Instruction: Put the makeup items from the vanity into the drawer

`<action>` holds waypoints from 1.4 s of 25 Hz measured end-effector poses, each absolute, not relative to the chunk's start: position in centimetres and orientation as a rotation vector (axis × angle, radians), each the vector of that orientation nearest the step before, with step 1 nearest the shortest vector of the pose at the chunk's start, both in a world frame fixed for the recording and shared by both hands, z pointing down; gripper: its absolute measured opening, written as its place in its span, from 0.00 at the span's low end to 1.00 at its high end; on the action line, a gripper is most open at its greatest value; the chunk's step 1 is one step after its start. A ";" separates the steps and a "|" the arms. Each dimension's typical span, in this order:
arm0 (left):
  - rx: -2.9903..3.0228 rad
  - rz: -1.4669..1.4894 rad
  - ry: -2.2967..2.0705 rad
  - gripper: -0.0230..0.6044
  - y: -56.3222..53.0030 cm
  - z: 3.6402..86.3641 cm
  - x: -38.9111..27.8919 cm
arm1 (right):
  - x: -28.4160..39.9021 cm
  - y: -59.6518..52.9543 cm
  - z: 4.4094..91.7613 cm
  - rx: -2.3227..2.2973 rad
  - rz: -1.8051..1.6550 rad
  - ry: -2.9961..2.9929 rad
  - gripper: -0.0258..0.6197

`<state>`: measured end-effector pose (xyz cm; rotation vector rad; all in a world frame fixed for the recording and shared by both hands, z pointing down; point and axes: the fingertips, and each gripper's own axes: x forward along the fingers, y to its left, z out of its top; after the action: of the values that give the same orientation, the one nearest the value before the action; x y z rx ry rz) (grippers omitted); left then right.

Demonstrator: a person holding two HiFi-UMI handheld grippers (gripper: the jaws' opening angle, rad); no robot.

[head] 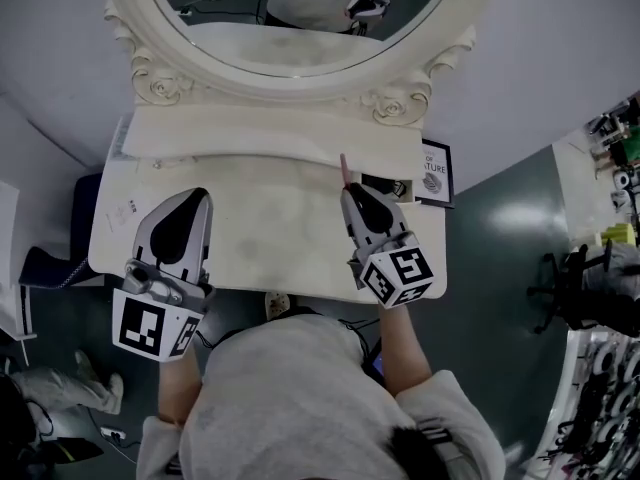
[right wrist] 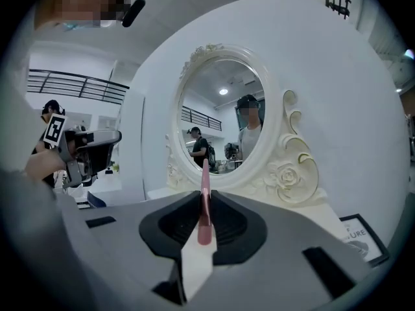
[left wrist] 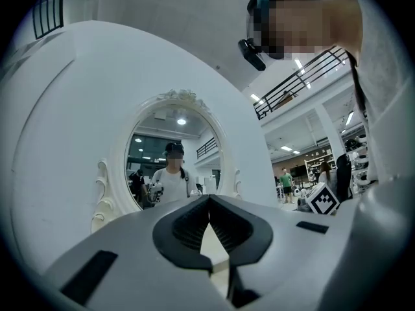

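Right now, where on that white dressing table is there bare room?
The cream tabletop is bare in the middle, between the left tongs and right tongs gripping a slim pink stick. Crowded: back right corner, black-framed sign and dark object.

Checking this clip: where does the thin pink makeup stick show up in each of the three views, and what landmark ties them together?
Head view: the pink makeup stick pokes out past the tips of the right gripper, right of centre.
Left gripper view: not in it.
Right gripper view: the stick is low and central, clamped between the jaws.
Shared landmark: the oval mirror, seen in all three.
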<state>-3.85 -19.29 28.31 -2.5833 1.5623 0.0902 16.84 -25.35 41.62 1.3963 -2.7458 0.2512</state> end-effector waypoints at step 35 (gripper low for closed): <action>-2.632 0.047 1.547 0.06 -21.4 29.6 -3.5 | 28.6 -28.3 54.8 0.794 -0.196 -1.946 0.12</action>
<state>-3.47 -21.41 29.59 -2.6321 1.5470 0.0465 28.61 -28.35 54.79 0.7939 -1.9456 -0.1960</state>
